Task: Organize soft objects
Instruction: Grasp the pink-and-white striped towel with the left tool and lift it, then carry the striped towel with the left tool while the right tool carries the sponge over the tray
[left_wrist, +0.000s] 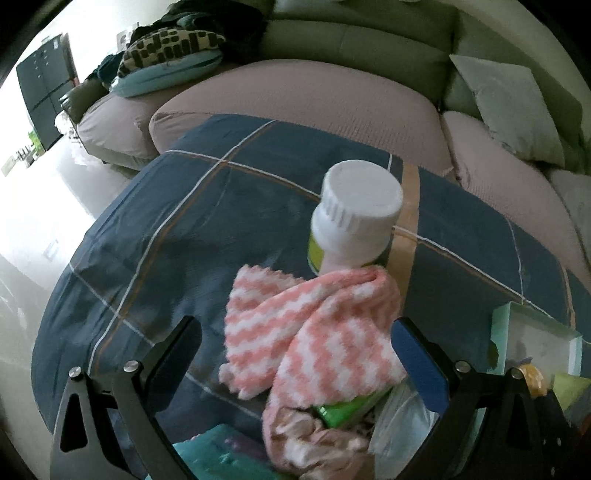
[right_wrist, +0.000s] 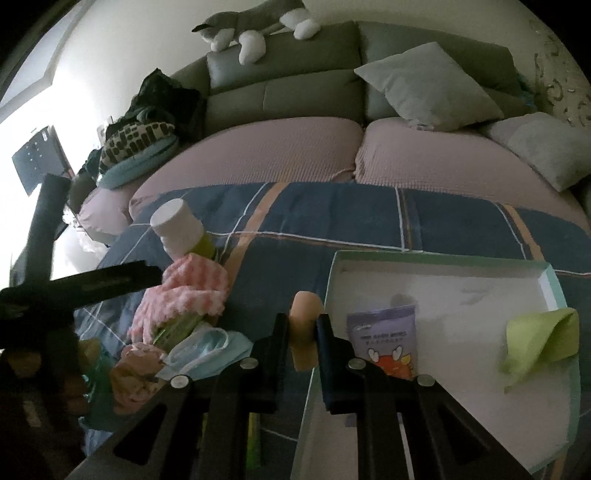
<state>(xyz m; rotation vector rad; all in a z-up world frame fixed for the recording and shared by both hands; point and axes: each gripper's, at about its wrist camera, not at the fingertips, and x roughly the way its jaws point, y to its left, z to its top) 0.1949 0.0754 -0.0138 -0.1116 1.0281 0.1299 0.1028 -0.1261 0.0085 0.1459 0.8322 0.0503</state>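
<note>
Right gripper (right_wrist: 303, 328) is clamped on a squishy peach foam-looking piece (right_wrist: 305, 332), probably light; pinch mid-body. Left gripper (left_wrist: 295, 354) hangs spread wide over the pink-striped towel (left_wrist: 314, 332).

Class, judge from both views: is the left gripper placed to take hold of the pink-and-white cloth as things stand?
Probably yes. The left gripper is open, with the cloth lying right between its fingers and nothing on top of it. The white bottle stands just behind the cloth and might get nudged.
</note>
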